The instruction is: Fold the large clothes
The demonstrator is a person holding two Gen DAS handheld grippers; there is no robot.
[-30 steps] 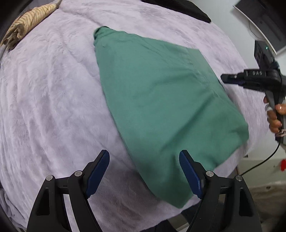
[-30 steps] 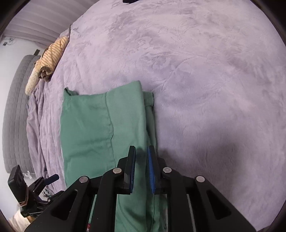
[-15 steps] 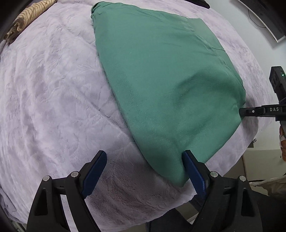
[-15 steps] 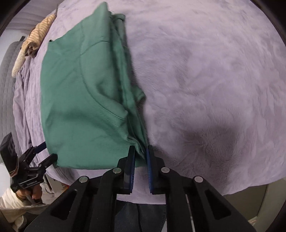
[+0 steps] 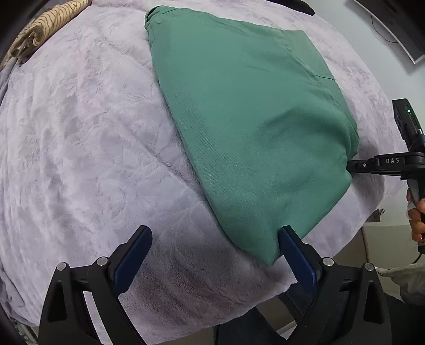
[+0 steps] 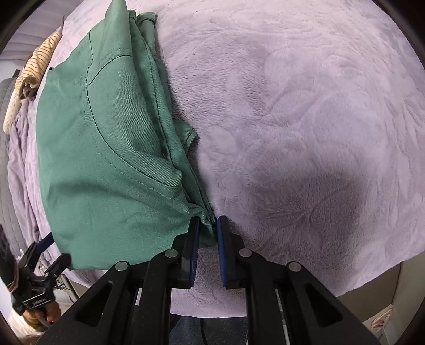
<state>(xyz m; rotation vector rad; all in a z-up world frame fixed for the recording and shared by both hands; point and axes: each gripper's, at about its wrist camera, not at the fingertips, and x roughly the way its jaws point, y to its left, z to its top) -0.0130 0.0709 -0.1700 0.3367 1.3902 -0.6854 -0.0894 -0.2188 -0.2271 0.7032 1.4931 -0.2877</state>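
Observation:
A folded green garment [image 5: 252, 127] lies on the lilac plush blanket [image 5: 79, 138] near the bed's front edge. My left gripper [image 5: 215, 252] is open and empty, its right finger [image 5: 294, 254] touching the garment's near corner. My right gripper [image 6: 207, 225] is shut on the garment's [image 6: 111, 148] opposite corner edge, where the cloth bunches between the pads. In the left wrist view the right gripper [image 5: 353, 165] reaches in from the right to that corner. In the right wrist view the left gripper [image 6: 54, 250] sits at the garment's lower left corner.
A tan striped cloth [image 5: 39, 29] lies bunched at the bed's far left, also in the right wrist view [image 6: 34, 69]. A dark item [image 5: 294, 5] lies at the far edge. The bed's front edge drops off just below both grippers.
The garment has been drawn toward the bed's front edge. My right gripper stays shut on its corner and has moved with it. My left gripper has come up against the near corner.

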